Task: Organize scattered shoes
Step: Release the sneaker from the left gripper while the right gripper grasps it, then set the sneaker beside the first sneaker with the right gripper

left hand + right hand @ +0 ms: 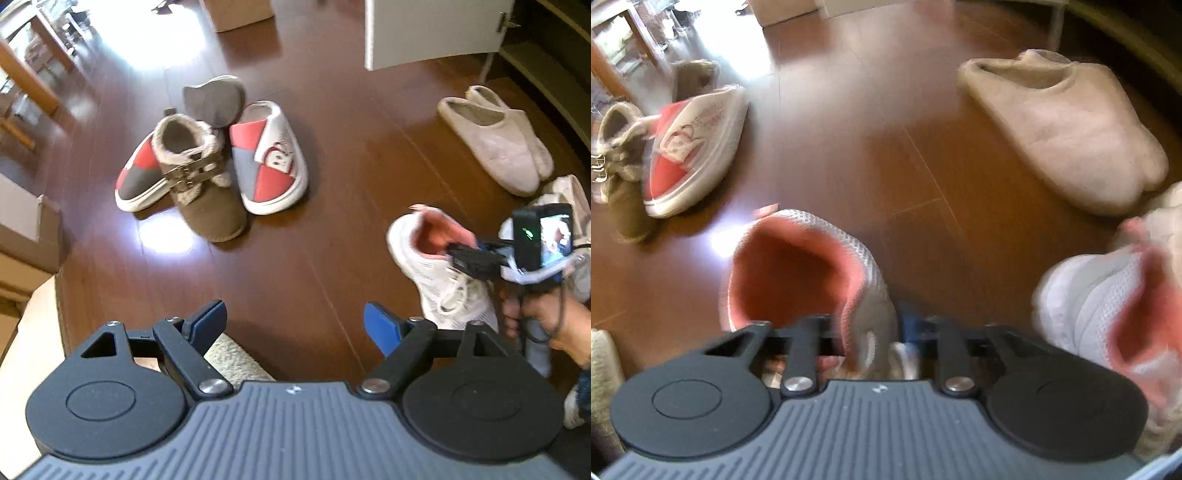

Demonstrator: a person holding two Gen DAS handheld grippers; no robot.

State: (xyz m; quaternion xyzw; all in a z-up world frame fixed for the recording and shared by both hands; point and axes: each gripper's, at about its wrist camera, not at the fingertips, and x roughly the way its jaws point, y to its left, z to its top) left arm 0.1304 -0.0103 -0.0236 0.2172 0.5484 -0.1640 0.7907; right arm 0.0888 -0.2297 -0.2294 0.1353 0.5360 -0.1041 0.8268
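Looking through the left wrist camera first, we see the left gripper (295, 325) hanging over bare wood floor (332, 236) with its jaws spread wide and nothing between them. Ahead sits a little heap: two red-and-grey slippers (269, 158), with a brown fur-lined boot (199, 181) lying between them and a grey insole (214, 101) behind. Off to the right, a pair of beige slippers (495, 140) lies side by side near a white cabinet door (436, 33). Closer in, the right gripper (465, 256) is down at the collar of a white sneaker (436, 280) with pink lining, a hand (554, 325) wrapped around its handle.

Switching to the right wrist camera, it's pretty blurry, but the right gripper (875, 332) has its jaws pulled in narrow, pinching the sneaker's (812, 273) collar wall on the floor. A second white sneaker (1108, 310) sits just right of it, the beige slippers (1067, 129) beyond, and a red-and-grey slipper (694, 147) off left.
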